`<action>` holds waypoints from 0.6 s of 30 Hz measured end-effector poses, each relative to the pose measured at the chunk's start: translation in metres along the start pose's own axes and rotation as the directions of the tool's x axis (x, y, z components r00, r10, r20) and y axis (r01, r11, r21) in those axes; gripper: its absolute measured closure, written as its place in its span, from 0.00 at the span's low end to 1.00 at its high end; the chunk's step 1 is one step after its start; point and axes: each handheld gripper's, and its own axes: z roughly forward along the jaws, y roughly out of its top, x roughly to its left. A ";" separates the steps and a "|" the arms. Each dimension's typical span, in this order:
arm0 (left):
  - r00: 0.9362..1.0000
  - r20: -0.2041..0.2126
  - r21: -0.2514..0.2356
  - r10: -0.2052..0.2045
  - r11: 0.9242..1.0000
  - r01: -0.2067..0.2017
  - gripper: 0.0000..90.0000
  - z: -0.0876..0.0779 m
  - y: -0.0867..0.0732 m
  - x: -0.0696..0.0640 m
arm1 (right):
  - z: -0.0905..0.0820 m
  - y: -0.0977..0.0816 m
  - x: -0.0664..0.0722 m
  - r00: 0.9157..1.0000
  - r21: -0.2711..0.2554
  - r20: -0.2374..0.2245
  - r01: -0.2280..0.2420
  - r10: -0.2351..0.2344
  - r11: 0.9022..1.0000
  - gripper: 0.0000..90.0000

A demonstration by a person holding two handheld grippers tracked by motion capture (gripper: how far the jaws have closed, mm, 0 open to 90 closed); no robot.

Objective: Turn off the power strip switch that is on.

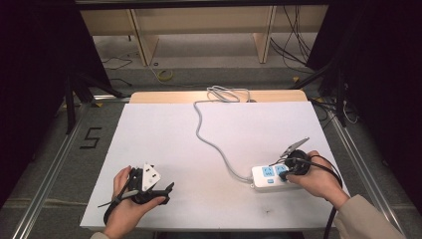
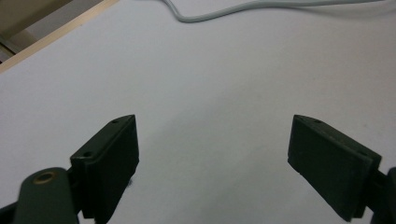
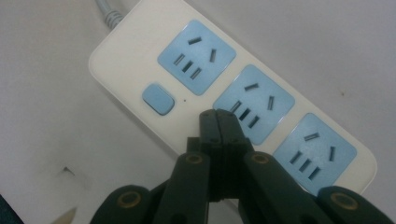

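Two hand-held grippers: right hand-held gripper [image 3: 219, 116] jaws pressed together, empty, tip over power strip [image 3: 140, 56] at tabletop [image 1: 164, 134] right front; probably aiming for blue switch [image 3: 158, 99]. Press straight down, gently. Left hand-held gripper [image 2: 212, 154] wide, idle.

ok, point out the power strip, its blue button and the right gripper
power strip [image 3: 116, 46], right gripper view, bare white casing at the cable end.
blue button [image 3: 158, 99], right gripper view, centre of its face.
right gripper [image 3: 218, 115], right gripper view, tips of its shut jaws, over the strip's middle socket.
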 end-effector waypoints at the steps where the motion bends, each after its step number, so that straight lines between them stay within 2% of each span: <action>1: 1.000 0.000 0.000 0.000 1.000 0.000 0.18 0.000 0.000 0.000 | 0.000 0.000 0.000 1.000 0.000 0.000 0.000 0.000 1.000 1.00; 18: 1.000 0.000 -0.001 0.001 1.000 -0.001 0.18 0.000 0.000 0.000 | 0.000 0.002 0.002 1.000 0.013 0.007 0.000 0.000 1.000 1.00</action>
